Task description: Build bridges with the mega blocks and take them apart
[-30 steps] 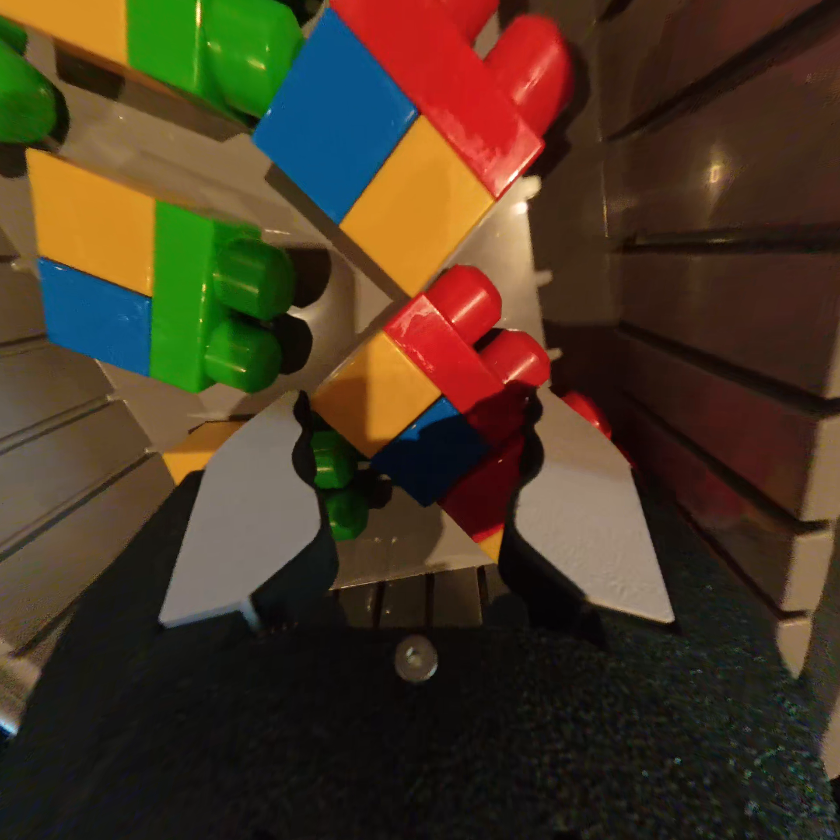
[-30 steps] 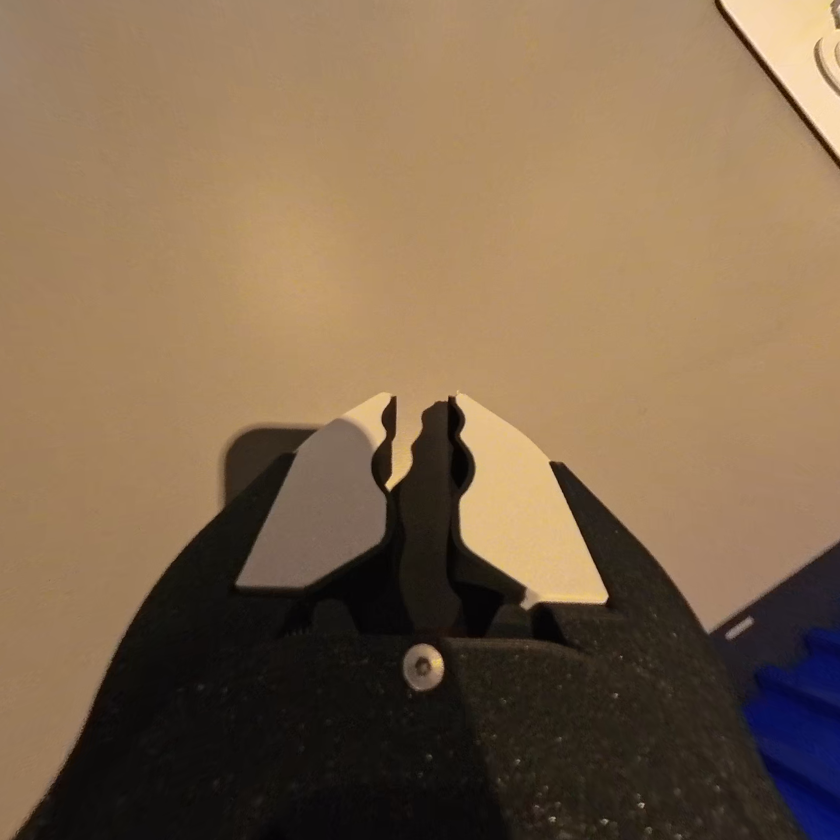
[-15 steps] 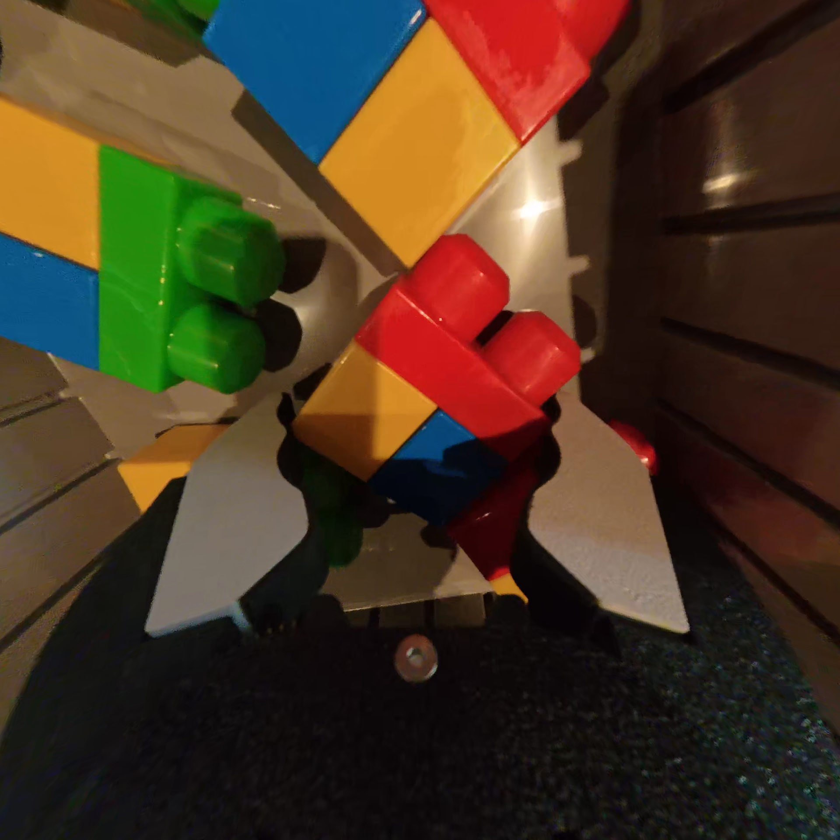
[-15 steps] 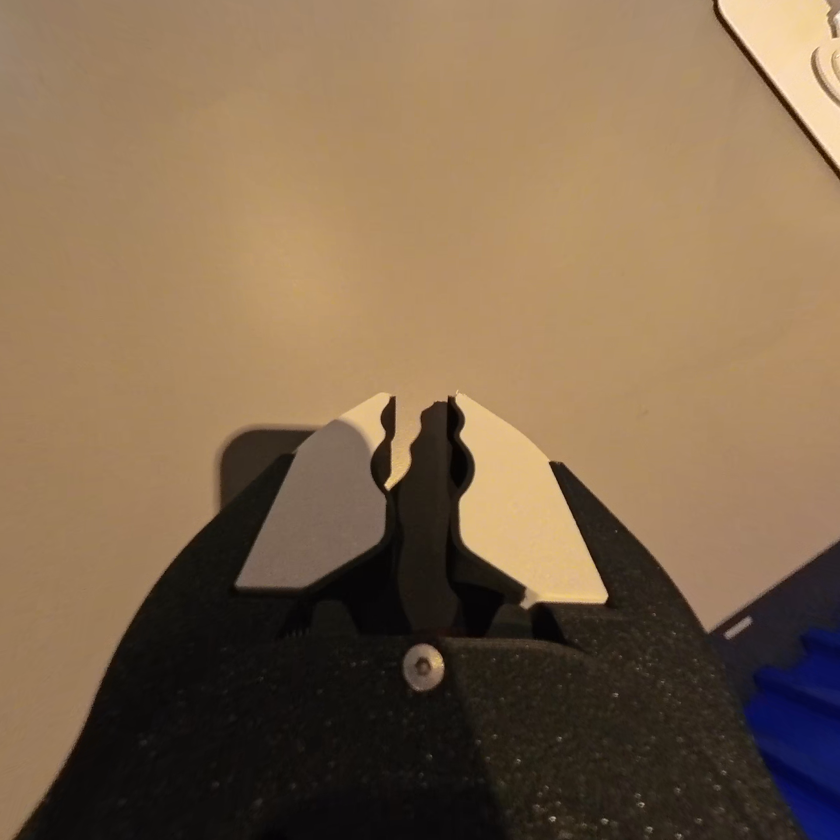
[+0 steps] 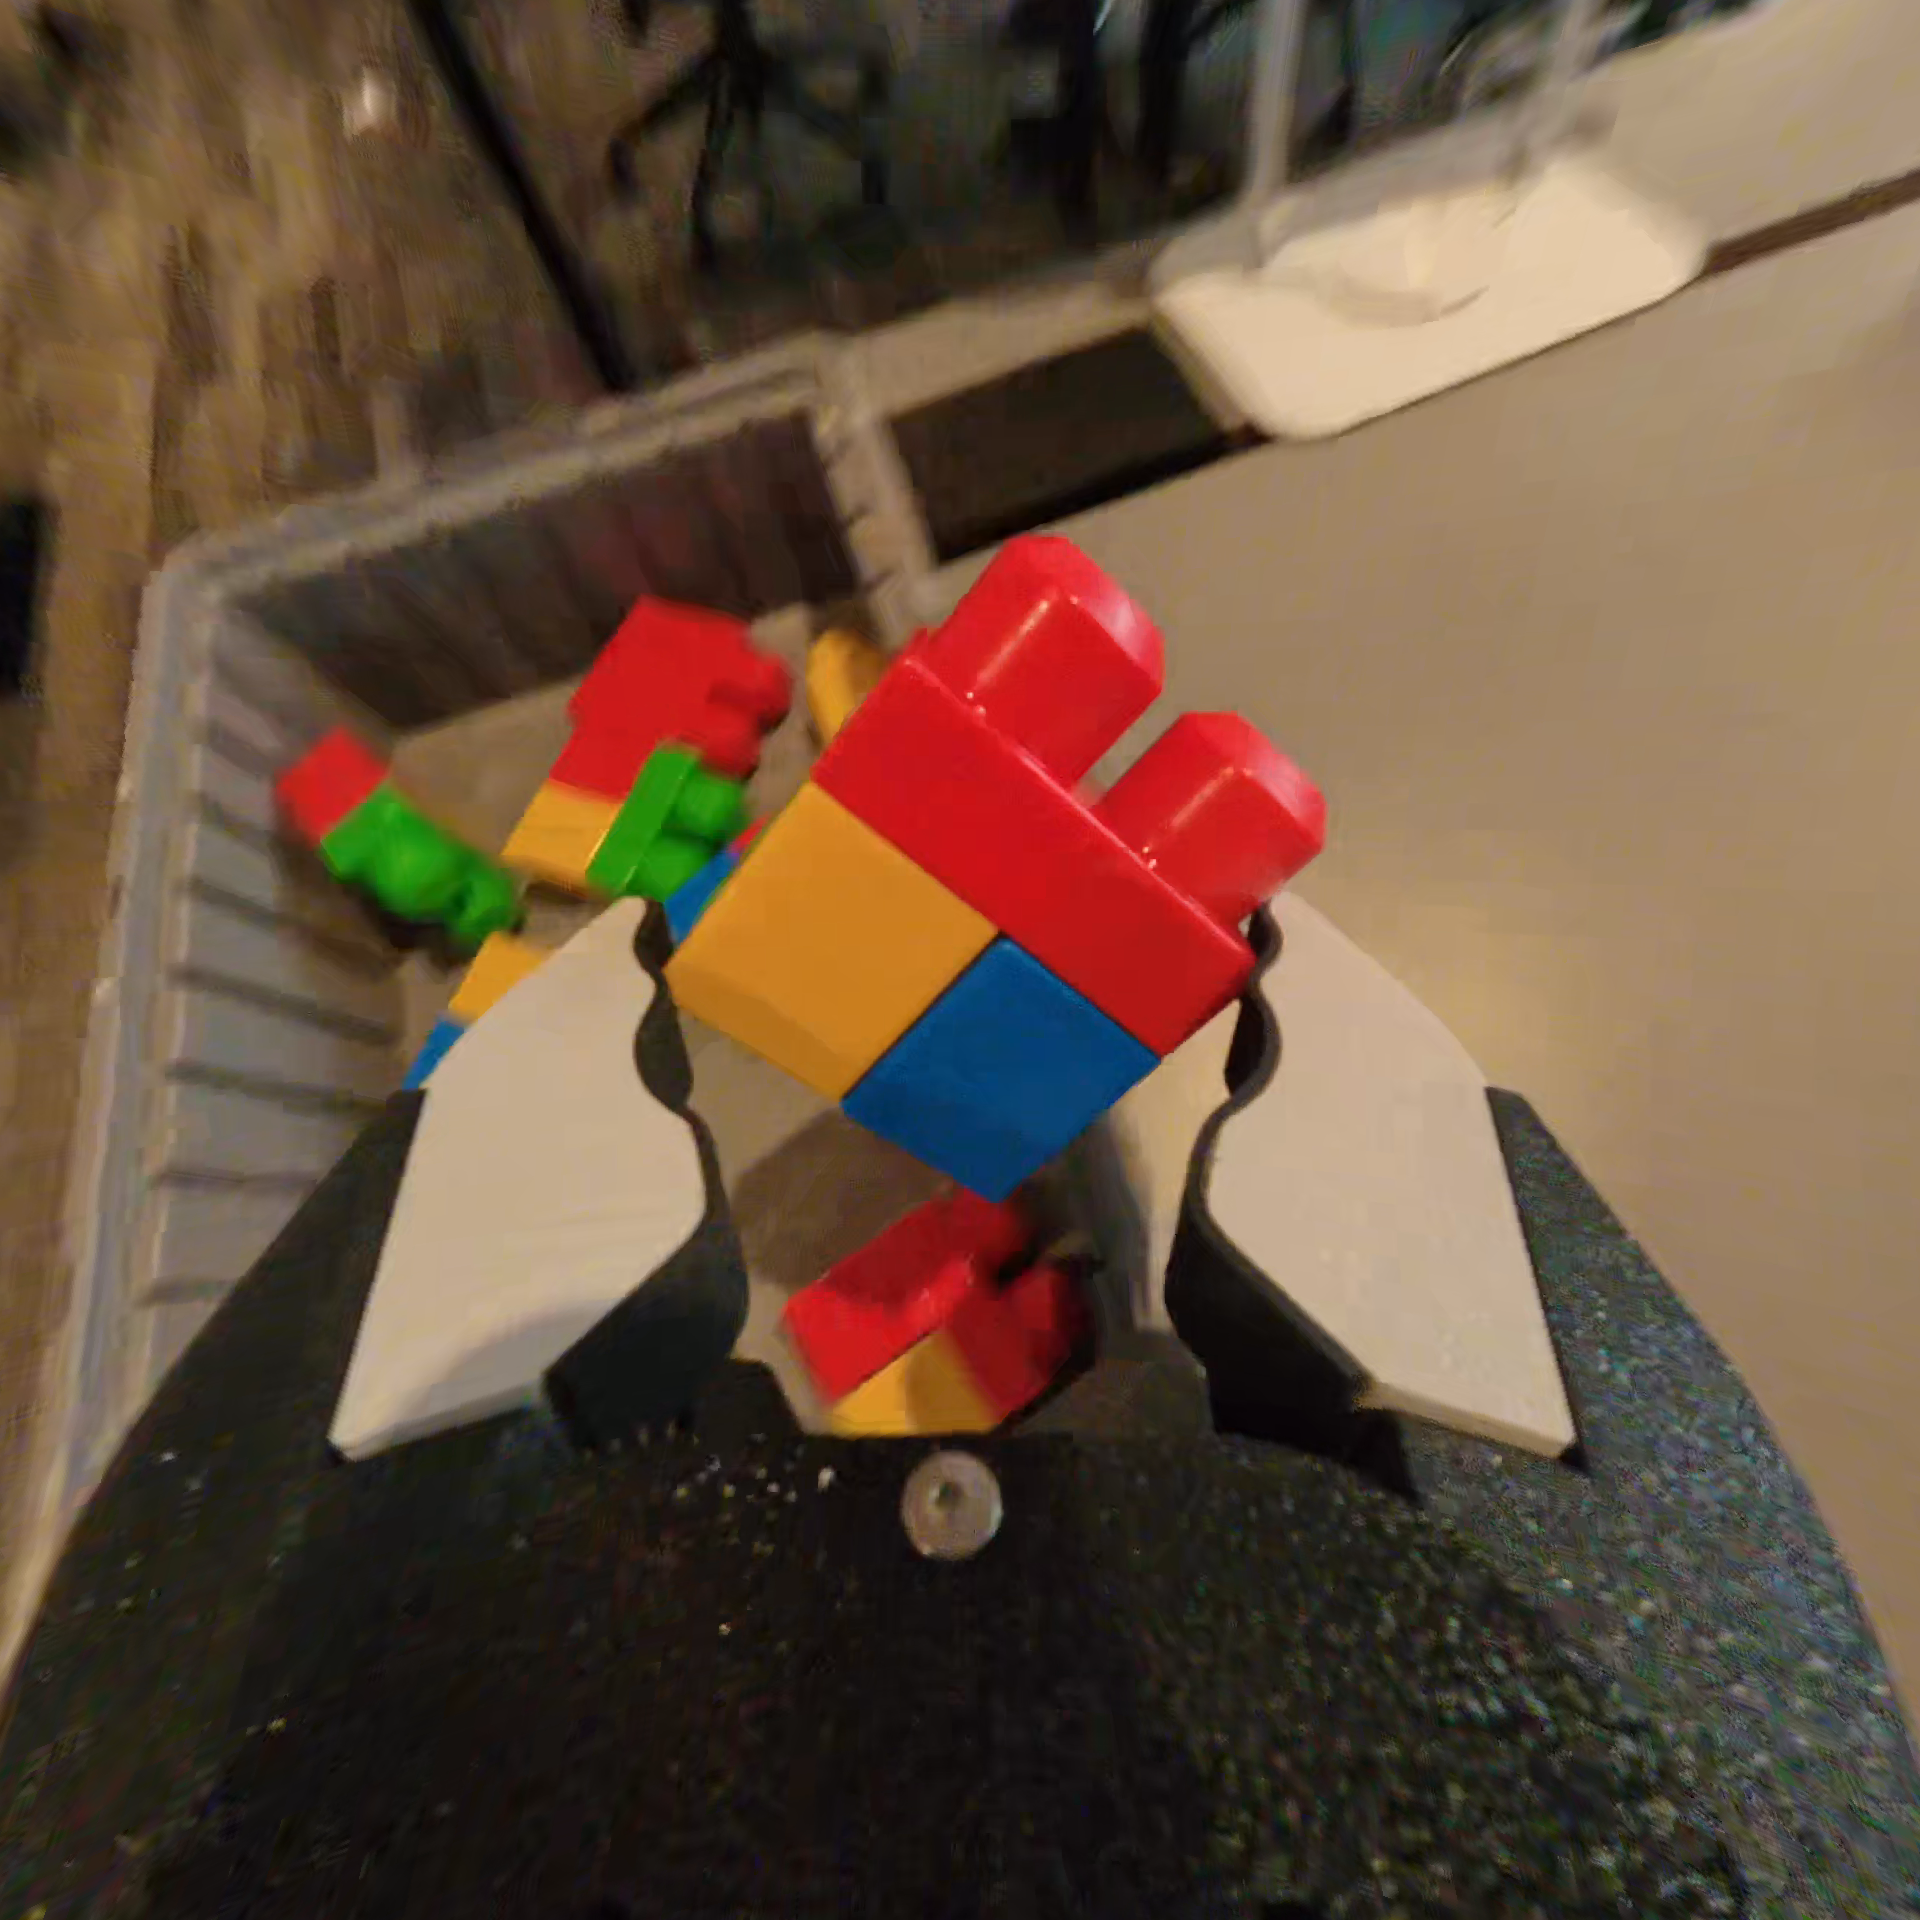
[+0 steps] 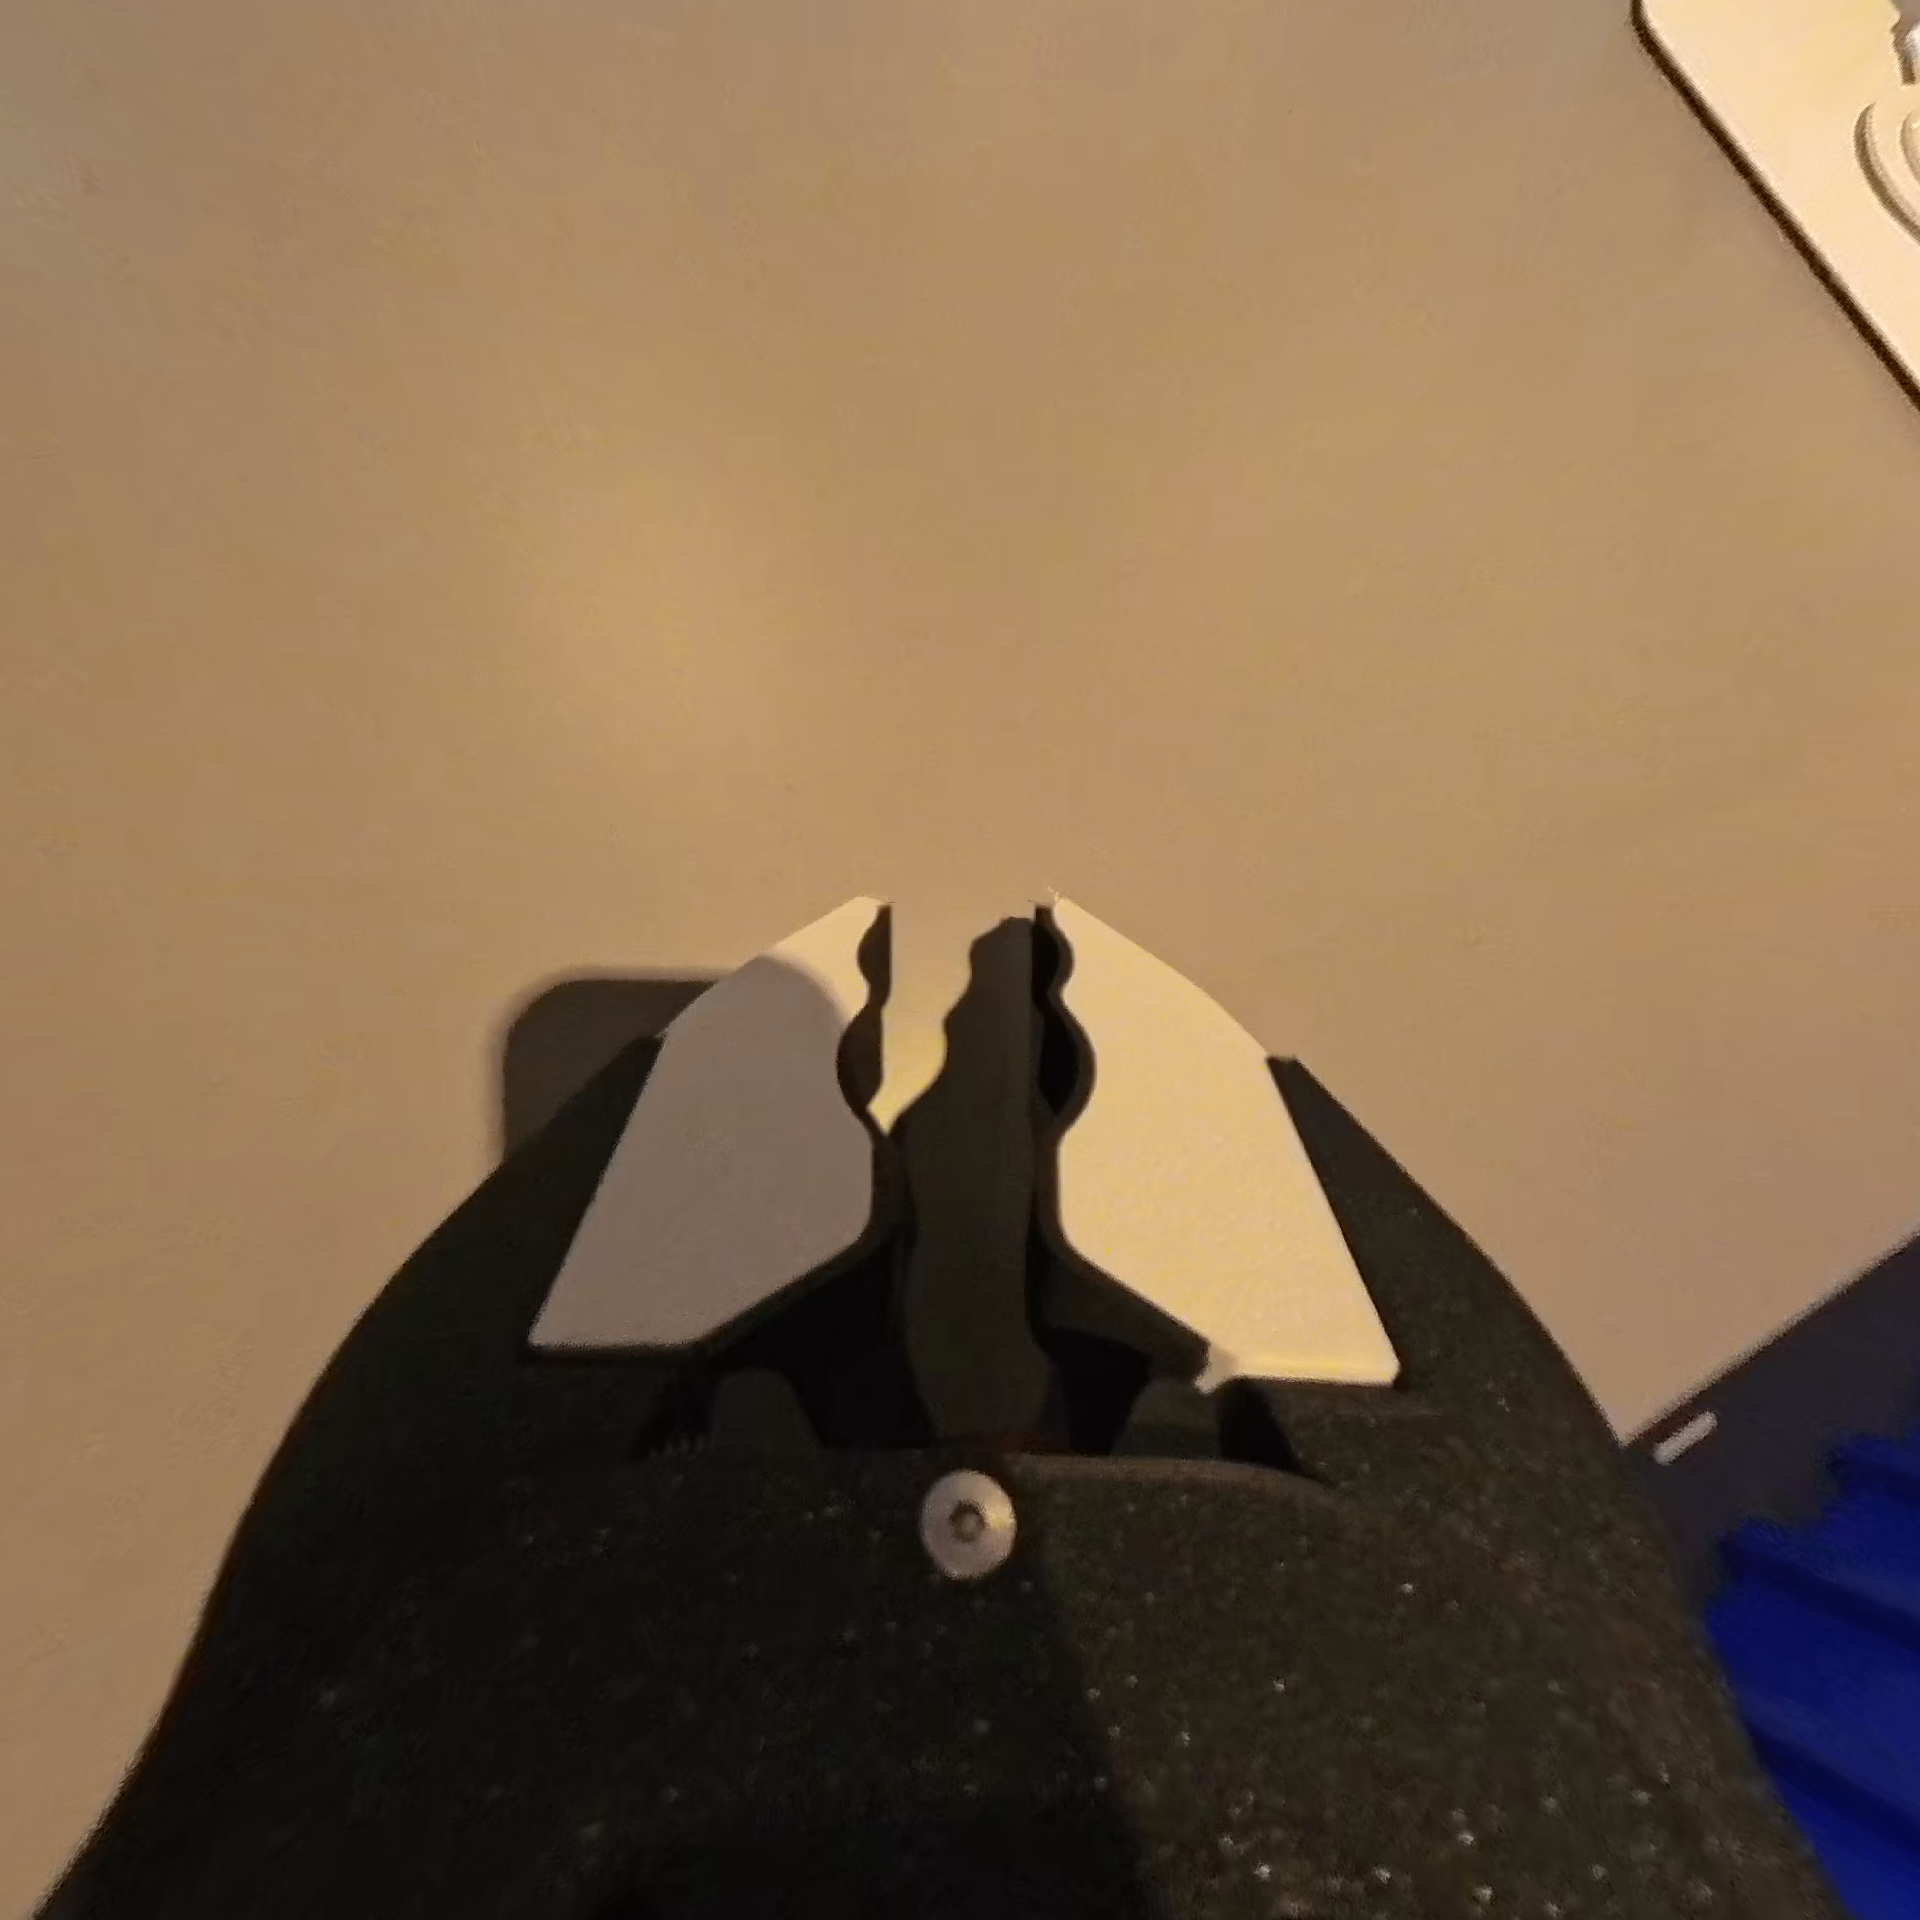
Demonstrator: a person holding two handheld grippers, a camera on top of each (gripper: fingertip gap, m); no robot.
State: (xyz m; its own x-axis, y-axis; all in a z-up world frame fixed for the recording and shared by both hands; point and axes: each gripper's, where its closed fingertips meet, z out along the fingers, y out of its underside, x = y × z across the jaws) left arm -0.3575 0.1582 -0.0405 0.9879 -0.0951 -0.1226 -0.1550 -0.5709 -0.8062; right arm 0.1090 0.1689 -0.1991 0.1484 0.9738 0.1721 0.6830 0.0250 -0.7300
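The left gripper is clamped on a small bridge of plastic mega blocks — a long red brick with two round studs on top, joined to a yellow block and a blue block side by side beneath it. The assembly sits tilted between the two pale grey fingers, studs pointing up and to the right, and is held in the air above the near right part of a grey ribbed plastic bin.

Inside the bin lie more block assemblies, blurred. A red and yellow piece shows low between the fingers, under the held bridge. Farther off to the left is a red-topped piece with yellow below, with a green studded brick in front of it, and farther left again a green brick with a red end lies against the bin's ribbed wall. A yellow and blue piece peeks out beside the left finger.

To the right of the bin stretches a plain beige tabletop, with a flat white object at its far edge.

The right gripper holds nothing — its fingers stand nearly together with a narrow gap, over bare tabletop. A white flat object cuts the far right corner, and something blue lies at the near right edge.
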